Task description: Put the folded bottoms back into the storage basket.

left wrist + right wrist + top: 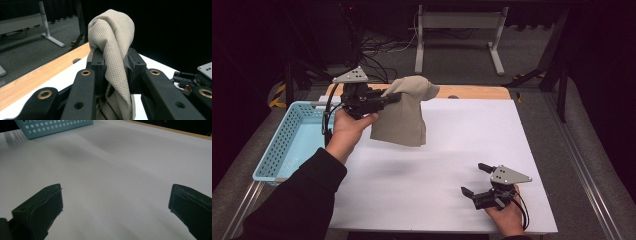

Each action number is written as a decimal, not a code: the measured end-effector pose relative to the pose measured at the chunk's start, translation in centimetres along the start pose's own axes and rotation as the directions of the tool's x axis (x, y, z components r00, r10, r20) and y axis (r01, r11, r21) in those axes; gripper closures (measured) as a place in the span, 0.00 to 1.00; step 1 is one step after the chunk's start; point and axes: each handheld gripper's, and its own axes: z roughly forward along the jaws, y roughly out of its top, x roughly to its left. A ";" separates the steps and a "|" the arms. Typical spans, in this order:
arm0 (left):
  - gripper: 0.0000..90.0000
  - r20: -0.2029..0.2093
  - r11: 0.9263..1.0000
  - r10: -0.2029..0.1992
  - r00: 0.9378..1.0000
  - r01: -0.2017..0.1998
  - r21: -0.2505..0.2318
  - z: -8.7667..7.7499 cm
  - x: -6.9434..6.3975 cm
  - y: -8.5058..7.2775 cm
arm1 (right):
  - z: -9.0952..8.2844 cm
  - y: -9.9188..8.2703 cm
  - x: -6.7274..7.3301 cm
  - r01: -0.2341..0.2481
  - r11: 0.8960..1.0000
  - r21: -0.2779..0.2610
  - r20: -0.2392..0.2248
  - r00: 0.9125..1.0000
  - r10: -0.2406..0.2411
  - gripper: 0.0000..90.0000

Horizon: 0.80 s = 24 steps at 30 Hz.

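- The cloth (404,112) is beige with a fine woven texture; it hangs in the air over the far left part of the table (447,165), its lower edge clear of the white top and casting a soft shadow there.
- Its top is bunched into a rounded knot; in the left gripper view the cloth (113,42) rises between the two black jaws, folds over above them and drops down again in a twisted fall.
- The left gripper (393,98) has its jaws narrowed and pressed on the cloth from both sides, holding it up; the gripper lies about level, pointing to the right of the high view, with the grey plate on top and a cable looping below.
- The left hand (348,127) grips the body from beneath; a dark sleeve runs down to the bottom left corner.
- The basket (292,145) is light blue and perforated; it stands at the table's left edge, just beside the left hand; one corner of the basket (53,127) shows at the top left of the right gripper view.
- A wooden strip (472,92) runs along the table's far edge, behind the cloth.
- The right gripper (473,179) sits low over the near right part of the table, well apart from the cloth; its jaws stand wide with nothing between them, bare white top between them in its own view.
- The right hand (507,217) holds it from the near edge.
- Beyond the table lie grey floor, cables and a white frame (459,37).
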 end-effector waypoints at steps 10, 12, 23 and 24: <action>0.81 -0.025 1.000 0.011 1.000 -0.011 0.001 -1.7 0.9 -0.3 | 0.0 0.0 0.0 0.002 1.000 0.001 -0.001 1.000 -0.002 0.00; 0.81 -0.034 1.000 0.009 0.999 -0.009 -0.005 -2.2 1.1 -0.3 | 0.0 0.0 0.0 0.002 1.000 0.001 0.000 1.000 -0.002 0.00; 0.81 -0.081 1.000 0.011 0.997 -0.013 -0.025 -5.2 1.9 0.2 | 0.1 0.0 0.0 0.002 1.000 0.004 0.000 1.000 -0.002 0.00; 0.81 -0.086 1.000 0.014 0.996 -0.016 -0.026 -5.5 1.9 0.3 | 0.1 0.0 0.0 0.002 1.000 0.004 0.000 1.000 -0.002 0.00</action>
